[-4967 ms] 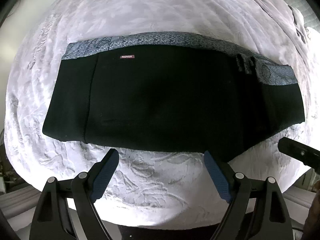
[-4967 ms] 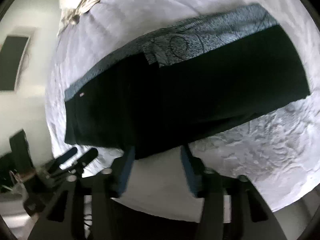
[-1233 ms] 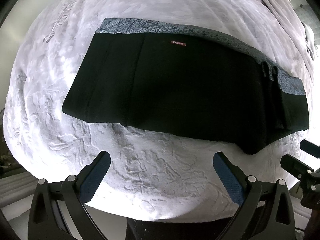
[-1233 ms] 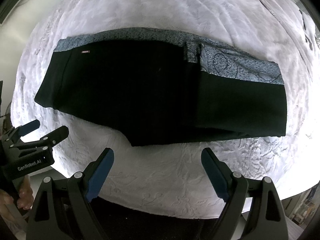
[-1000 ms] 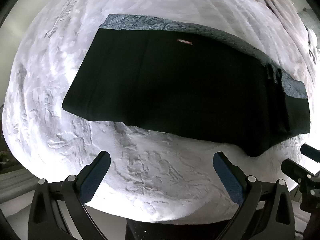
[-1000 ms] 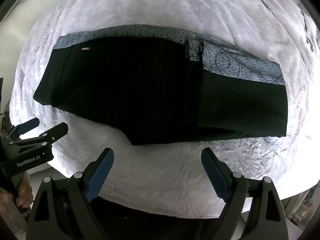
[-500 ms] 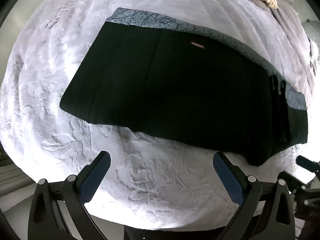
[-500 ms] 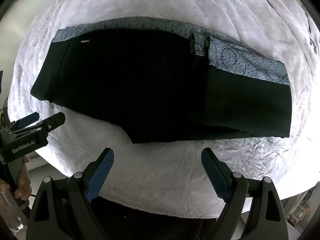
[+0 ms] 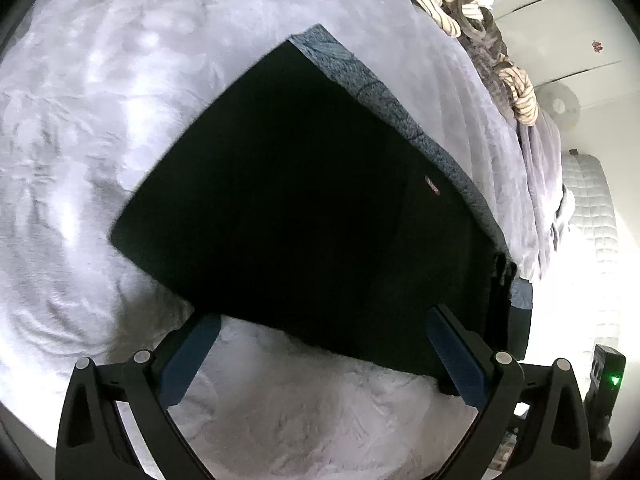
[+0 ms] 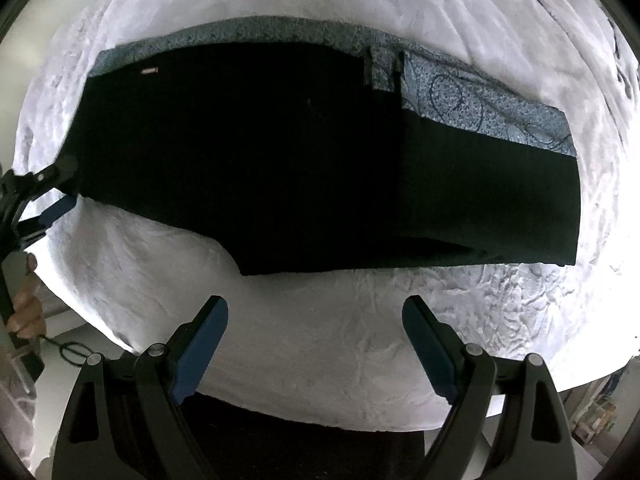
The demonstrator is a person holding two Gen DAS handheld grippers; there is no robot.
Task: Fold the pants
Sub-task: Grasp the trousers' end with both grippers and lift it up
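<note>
Left tool (image 9: 320,344) wide open, empty, seemingly at pants (image 9: 304,200) hem — right tool (image 10: 316,340) likewise, back.

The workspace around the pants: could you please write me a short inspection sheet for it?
Surface: bed cover, pale, textured, wrinkled.
Job's things: pants, black, blue patterned band along the far edge, lying flat and folded lengthwise.
Clutter: bundled fabric at the far end.
Grippers: left tool open, fingertips at the pants' near edge; right tool open, apart from the pants.
Cables: thin cord near the left hand.
Surroundings: white cupboard doors.
</note>
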